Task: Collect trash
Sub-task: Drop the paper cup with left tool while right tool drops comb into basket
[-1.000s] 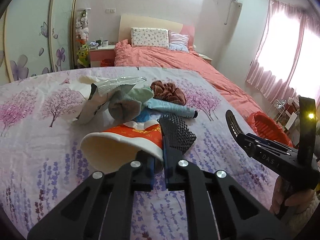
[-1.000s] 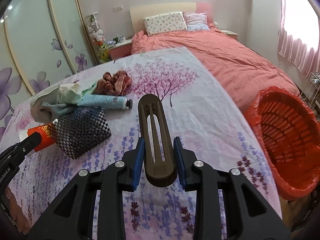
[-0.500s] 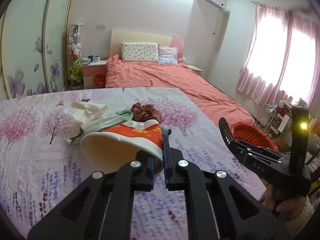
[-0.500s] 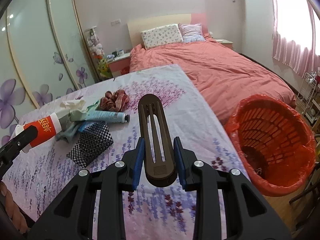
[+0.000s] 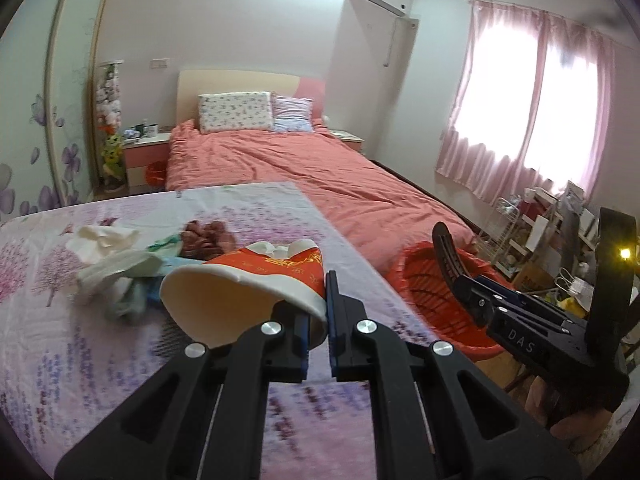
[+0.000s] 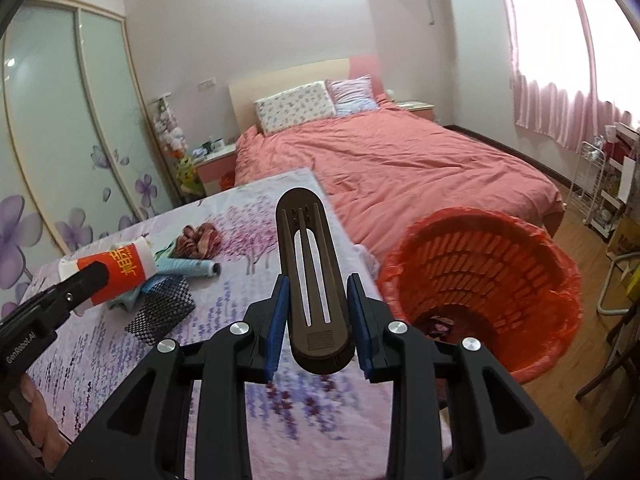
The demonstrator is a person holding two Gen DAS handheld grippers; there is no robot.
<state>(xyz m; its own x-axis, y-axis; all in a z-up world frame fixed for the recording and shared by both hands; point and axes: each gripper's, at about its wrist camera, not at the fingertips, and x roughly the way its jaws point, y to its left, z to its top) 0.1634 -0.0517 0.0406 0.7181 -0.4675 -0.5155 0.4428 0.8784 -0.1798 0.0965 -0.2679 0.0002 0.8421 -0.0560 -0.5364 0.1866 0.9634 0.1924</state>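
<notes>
My left gripper [image 5: 318, 304] is shut on the wall of a red and white paper cup [image 5: 240, 292], which hangs on its side above the flowered table [image 5: 60, 340]. My right gripper [image 6: 318, 312] is shut on a dark brown slotted plastic piece [image 6: 310, 264] that points forward. A red basket [image 6: 480, 272] lined with a red bag stands on the floor just right of the table, with some scraps at its bottom. In the right wrist view the left gripper [image 6: 96, 274] and the cup [image 6: 124, 268] show at the left. In the left wrist view the right gripper [image 5: 472, 296] hangs over the basket [image 5: 420, 280].
On the table lie a blue tube [image 6: 188, 267], a black mesh pouch [image 6: 160, 312], a brown scrunchie [image 6: 200, 240], crumpled wrappers [image 5: 116, 276] and white tissue [image 5: 100, 238]. A pink bed [image 6: 400, 160] lies behind. A wire shelf [image 6: 600, 188] and a chair frame stand at the right.
Both grippers have risen and drawn back toward the basket, each keeping its hold. The items on the table have fallen away to the left, and the basket shows more fully.
</notes>
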